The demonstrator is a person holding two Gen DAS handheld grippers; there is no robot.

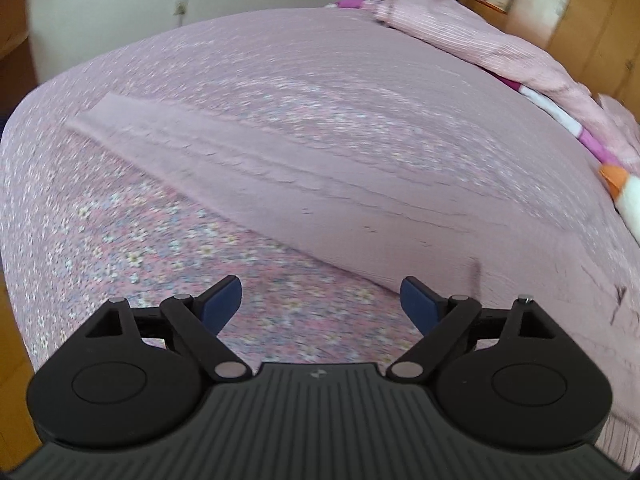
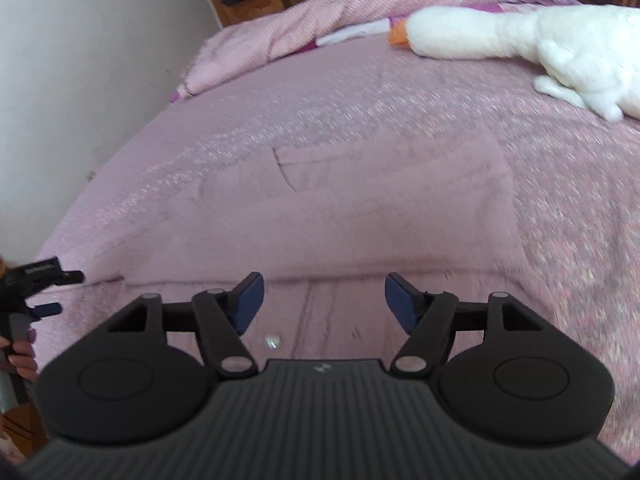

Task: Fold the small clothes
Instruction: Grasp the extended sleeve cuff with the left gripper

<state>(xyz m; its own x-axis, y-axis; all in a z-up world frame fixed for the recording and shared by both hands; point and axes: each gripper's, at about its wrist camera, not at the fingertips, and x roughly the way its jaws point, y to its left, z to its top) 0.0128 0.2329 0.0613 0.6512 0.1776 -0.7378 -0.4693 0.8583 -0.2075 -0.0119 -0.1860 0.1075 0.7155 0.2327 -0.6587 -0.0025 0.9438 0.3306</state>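
My left gripper [image 1: 321, 303] hangs with jaws spread wide and empty above the floral bedspread [image 1: 120, 232], the pink garment [image 1: 304, 184] lying flat towards one o'clock. My right gripper [image 2: 323, 305] is likewise spread, empty, over the garment's near edge. A white plush goose [image 2: 520, 36] rests at one o'clock.
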